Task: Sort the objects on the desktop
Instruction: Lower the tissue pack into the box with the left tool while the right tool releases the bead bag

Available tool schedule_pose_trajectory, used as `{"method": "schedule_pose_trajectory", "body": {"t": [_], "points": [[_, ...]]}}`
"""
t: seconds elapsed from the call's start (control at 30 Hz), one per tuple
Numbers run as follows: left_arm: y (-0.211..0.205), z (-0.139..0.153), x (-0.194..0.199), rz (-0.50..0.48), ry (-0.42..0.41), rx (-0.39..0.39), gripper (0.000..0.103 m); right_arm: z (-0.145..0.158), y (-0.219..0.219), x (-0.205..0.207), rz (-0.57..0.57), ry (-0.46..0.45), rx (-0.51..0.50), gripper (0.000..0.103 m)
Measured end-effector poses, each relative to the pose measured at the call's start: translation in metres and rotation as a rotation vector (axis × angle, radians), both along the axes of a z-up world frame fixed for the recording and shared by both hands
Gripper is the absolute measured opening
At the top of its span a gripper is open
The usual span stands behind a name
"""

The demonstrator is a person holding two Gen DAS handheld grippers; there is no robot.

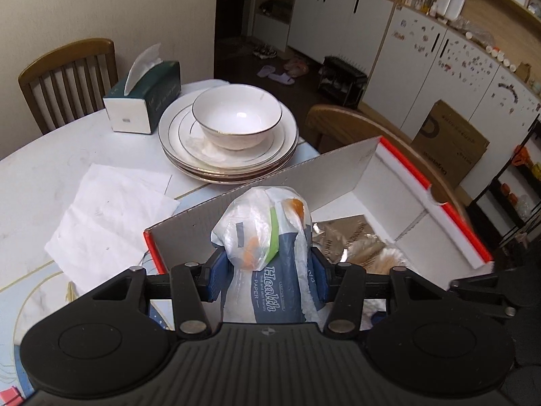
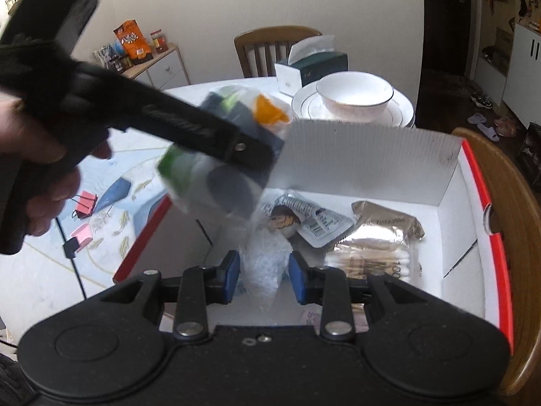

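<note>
My left gripper (image 1: 267,272) is shut on a blue-and-white tissue pack (image 1: 274,291) wrapped in a clear bag with green and orange bits. It hangs over the near wall of a white cardboard box with a red rim (image 1: 338,176). In the right wrist view the same bundle (image 2: 216,176) is blurred above the box's (image 2: 372,149) left corner, with the left gripper's black finger (image 2: 216,135) across it. My right gripper (image 2: 265,275) sits low inside the box, shut on a crinkled clear plastic bag (image 2: 265,260). In the box lie a cotton swab pack (image 2: 375,260), a shiny brown packet (image 2: 385,220) and a printed sachet (image 2: 314,225).
A bowl on stacked plates (image 1: 236,118) and a green tissue box (image 1: 145,98) stand behind the cardboard box. A white paper sheet (image 1: 111,213) lies to its left. Pink binder clips (image 2: 84,203) rest on the table. A wooden chair (image 2: 520,237) hugs the box's right side. A hand (image 2: 40,182) holds the left gripper.
</note>
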State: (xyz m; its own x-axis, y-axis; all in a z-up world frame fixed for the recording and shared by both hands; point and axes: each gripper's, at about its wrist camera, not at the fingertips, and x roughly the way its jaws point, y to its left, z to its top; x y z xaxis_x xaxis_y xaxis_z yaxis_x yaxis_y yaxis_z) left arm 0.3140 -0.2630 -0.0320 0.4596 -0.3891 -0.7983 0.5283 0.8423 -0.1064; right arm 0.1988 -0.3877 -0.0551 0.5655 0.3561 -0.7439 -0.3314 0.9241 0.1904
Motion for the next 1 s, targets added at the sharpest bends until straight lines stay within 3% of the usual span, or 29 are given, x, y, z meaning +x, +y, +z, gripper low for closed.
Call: {"method": "schedule_pose_trajectory", "body": {"t": [0.57,0.77,1.0], "points": [[-0.032,-0.050,0.012,-0.080,0.110,0.117,0.051,-0.014,-0.011,-0.001,0.013,0.047,0.002,0.034],[-0.033,-0.054,0.012,-0.087,0.125,0.102,0.055,-0.012,-0.016,-0.004,-0.004,0.035,0.007,0.035],[-0.033,-0.047,0.006,-0.098,0.113,0.076,0.066,-0.006,-0.022,-0.007,-0.013,0.018,0.027,0.038]]}}
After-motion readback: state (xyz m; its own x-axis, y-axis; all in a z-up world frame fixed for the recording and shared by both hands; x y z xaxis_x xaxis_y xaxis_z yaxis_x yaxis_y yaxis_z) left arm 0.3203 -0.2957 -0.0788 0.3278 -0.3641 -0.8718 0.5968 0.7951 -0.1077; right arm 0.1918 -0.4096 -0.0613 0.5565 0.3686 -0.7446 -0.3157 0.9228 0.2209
